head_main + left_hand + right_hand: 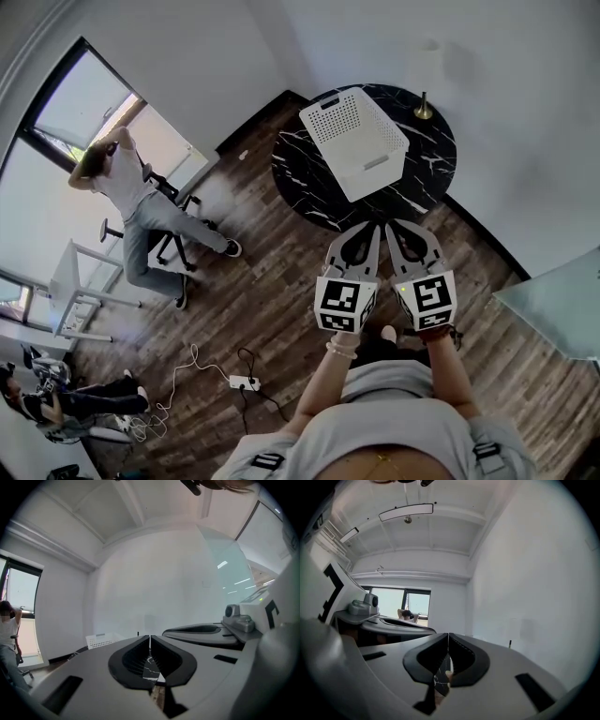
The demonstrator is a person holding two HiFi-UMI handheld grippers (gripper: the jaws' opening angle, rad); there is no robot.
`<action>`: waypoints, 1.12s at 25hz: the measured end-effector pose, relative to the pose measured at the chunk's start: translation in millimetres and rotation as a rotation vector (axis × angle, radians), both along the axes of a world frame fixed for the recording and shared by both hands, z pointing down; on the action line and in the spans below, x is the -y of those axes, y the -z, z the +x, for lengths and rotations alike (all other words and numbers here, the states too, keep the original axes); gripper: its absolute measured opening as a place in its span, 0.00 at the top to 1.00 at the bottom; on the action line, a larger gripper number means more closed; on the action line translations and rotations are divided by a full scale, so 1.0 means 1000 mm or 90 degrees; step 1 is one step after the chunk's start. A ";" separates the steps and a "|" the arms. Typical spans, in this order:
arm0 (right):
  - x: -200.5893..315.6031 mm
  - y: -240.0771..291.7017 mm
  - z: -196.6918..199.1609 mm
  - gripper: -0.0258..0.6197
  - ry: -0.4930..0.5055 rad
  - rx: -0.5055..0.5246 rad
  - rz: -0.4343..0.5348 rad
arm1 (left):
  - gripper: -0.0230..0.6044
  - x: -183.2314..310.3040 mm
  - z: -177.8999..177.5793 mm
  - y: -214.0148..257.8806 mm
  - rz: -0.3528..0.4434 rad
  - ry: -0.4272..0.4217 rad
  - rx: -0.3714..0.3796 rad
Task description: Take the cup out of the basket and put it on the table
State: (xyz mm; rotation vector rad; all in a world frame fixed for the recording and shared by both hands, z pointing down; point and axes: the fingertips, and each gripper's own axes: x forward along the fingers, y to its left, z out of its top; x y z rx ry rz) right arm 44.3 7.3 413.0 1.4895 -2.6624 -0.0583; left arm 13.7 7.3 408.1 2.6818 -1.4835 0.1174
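Before the table [300, 187], left gripper [371, 230] and right gripper [395, 230], fingers pressed together, holding nothing.

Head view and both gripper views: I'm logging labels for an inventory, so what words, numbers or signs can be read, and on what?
No readable text in any view.
On the left cube of the left gripper: a black-and-white square marker pattern, no letters.
On the right cube of the right gripper: the same kind of pattern, no letters.
On the basket: a small grey patch on its side wall, too small to read.
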 end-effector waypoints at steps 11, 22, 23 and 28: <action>0.035 0.005 0.002 0.95 -0.005 0.005 0.004 | 0.95 0.033 0.003 0.001 0.013 -0.014 0.008; 0.103 0.000 -0.020 0.95 -0.020 -0.014 0.002 | 0.95 0.103 -0.017 -0.003 -0.001 -0.036 0.005; 0.109 0.000 -0.022 0.95 -0.023 -0.014 0.001 | 0.95 0.110 -0.020 -0.004 -0.004 -0.039 0.005; 0.141 -0.004 -0.030 0.95 -0.040 -0.016 -0.004 | 0.95 0.144 -0.029 -0.009 -0.012 -0.057 0.005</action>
